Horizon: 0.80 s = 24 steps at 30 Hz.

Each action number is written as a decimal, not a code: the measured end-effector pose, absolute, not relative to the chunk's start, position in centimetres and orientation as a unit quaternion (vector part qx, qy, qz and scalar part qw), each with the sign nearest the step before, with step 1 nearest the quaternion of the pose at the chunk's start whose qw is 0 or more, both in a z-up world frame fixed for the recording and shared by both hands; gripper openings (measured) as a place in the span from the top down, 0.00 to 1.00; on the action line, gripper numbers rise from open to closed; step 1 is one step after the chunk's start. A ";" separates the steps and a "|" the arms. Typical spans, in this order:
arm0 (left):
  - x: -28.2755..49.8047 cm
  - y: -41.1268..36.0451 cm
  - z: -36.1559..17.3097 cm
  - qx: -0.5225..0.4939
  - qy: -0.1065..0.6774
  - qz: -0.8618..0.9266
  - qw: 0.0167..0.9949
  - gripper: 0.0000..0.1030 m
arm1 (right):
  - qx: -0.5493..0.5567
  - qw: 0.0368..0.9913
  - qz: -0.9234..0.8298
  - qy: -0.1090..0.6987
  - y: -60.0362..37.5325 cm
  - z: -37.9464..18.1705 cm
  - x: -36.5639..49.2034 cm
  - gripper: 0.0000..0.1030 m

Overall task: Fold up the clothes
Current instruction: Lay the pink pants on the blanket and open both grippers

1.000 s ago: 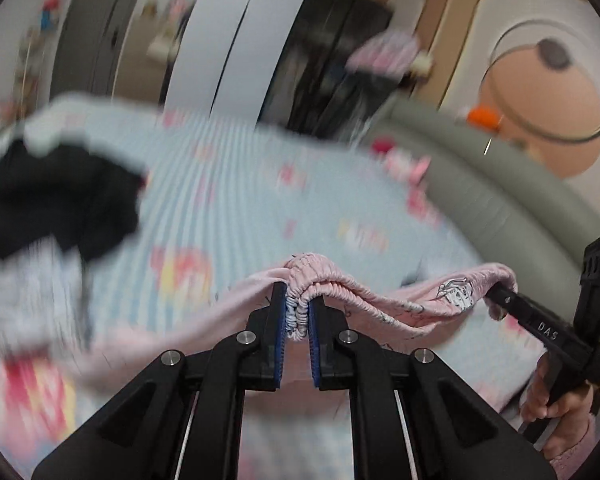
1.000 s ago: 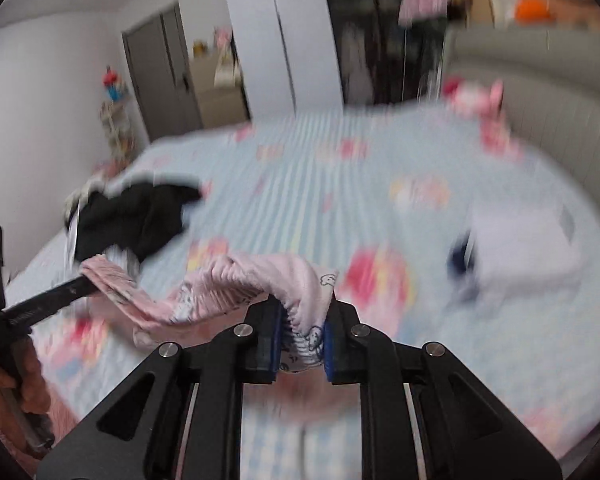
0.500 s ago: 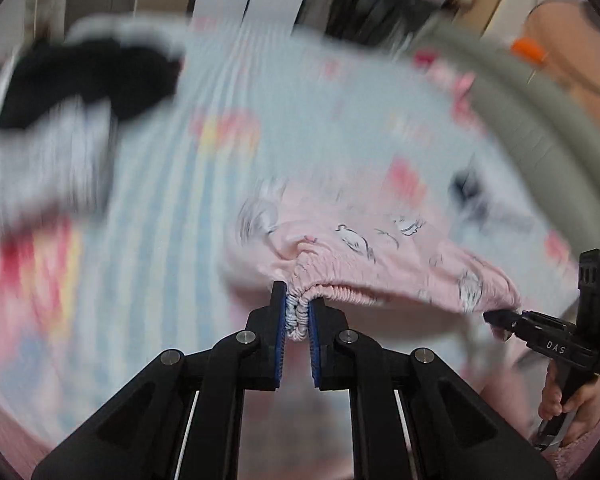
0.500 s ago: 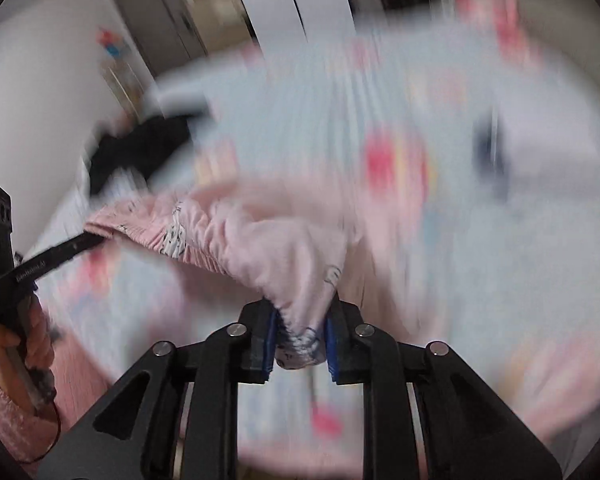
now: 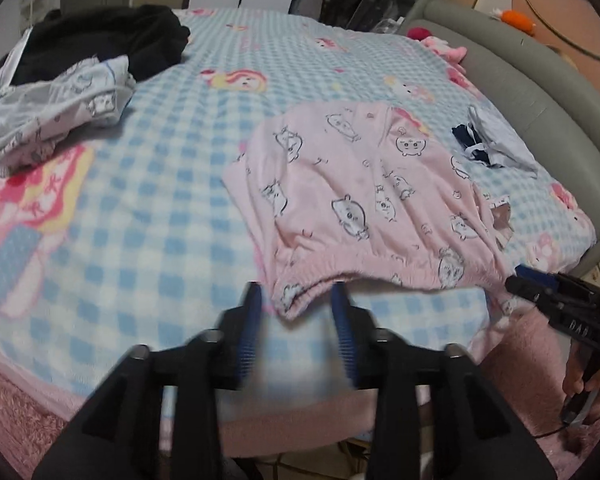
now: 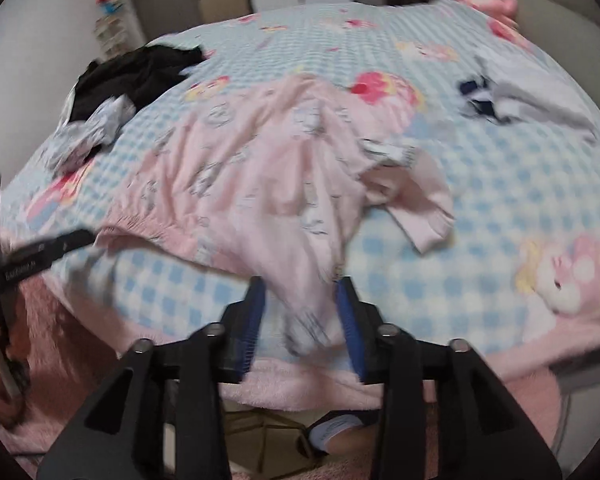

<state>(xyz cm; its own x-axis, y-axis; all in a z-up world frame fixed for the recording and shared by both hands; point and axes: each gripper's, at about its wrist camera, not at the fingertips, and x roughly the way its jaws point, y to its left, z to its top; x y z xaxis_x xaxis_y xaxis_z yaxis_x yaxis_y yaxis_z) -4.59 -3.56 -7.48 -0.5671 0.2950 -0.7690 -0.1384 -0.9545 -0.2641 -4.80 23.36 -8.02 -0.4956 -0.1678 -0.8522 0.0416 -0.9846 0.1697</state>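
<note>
Pink pyjama trousers [image 5: 364, 196] printed with small cartoon faces lie spread on the blue checked bedspread [image 5: 148, 208], elastic waistband toward me at the bed's near edge. My left gripper [image 5: 298, 312] is open, its jaws on either side of the waistband's left corner. In the right wrist view the same trousers [image 6: 260, 184] lie rumpled, and my right gripper [image 6: 302, 312] is open with the waistband's right corner hanging loose between its jaws. Each gripper also shows at the edge of the other's view: the right gripper [image 5: 556, 300] and the left gripper [image 6: 48, 252].
A black garment [image 5: 112, 40] and a grey-white printed one [image 5: 56, 108] are heaped at the bed's far left. A pale blue and navy garment [image 5: 496, 140] lies at the right by the grey headboard [image 5: 540, 92]. Pink plush [image 5: 24, 412] hangs below the bed's near edge.
The trousers, held up by both shut grippers a second ago, came down flat onto the bed. Both grippers have since opened and let go of the waistband.
</note>
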 end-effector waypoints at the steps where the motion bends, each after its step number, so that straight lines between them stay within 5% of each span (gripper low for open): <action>1: -4.5 -3.4 -7.4 -0.446 -0.087 0.882 0.124 0.61 | 0.499 0.063 -0.862 -0.061 23.2 -7.9 -4.8 0.59; 16: -4.9 12.6 -7.0 -0.442 0.031 0.842 0.308 0.61 | 0.494 -0.047 -0.861 -0.115 28.9 -7.2 -1.9 0.59; 20: -4.2 17.5 -7.0 -0.442 0.082 0.823 0.347 0.47 | 0.504 -0.054 -0.849 -0.146 31.1 -7.9 -1.4 0.59; 24: -4.6 20.8 -7.6 -0.442 0.104 0.812 0.367 0.44 | 0.507 -0.061 -0.846 -0.150 31.7 -8.1 -1.6 0.59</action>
<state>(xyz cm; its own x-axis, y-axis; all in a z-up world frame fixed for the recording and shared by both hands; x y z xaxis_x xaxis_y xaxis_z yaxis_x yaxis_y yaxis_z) -4.58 20.78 -7.57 -0.3402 0.5046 -0.7935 -0.6884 -0.7085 -0.1554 -1.57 31.72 -8.11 -0.4782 -0.0491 -0.8769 -0.2558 -0.9474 0.1925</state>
